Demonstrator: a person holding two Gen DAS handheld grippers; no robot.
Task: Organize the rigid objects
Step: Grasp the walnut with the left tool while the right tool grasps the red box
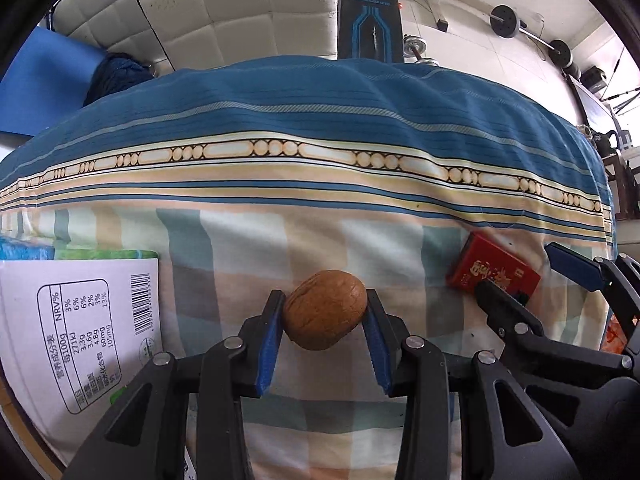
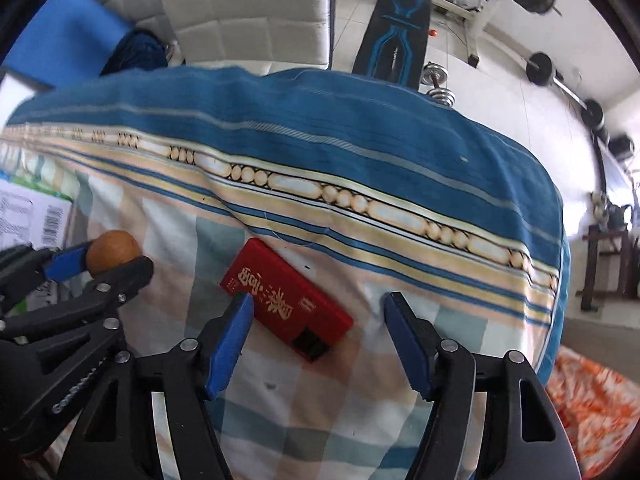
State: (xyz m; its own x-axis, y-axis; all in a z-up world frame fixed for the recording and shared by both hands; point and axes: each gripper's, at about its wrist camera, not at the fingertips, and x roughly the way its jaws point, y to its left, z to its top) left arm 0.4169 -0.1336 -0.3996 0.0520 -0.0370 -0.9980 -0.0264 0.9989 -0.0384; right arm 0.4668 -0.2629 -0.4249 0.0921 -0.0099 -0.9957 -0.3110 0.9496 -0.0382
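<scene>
With my left gripper (image 1: 325,312) pinching the walnut (image 1: 325,309) above the checked bedsheet (image 1: 312,240) beside the milk carton (image 1: 76,320), and my right gripper (image 2: 318,312) spread around the red box (image 2: 286,300), neither looks placed yet.

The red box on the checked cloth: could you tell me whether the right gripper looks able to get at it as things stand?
Probably yes. The right gripper is open, and the red box lies flat just ahead of its fingers with nothing over it. The left gripper, shut on the walnut, sits off to the side.
</scene>
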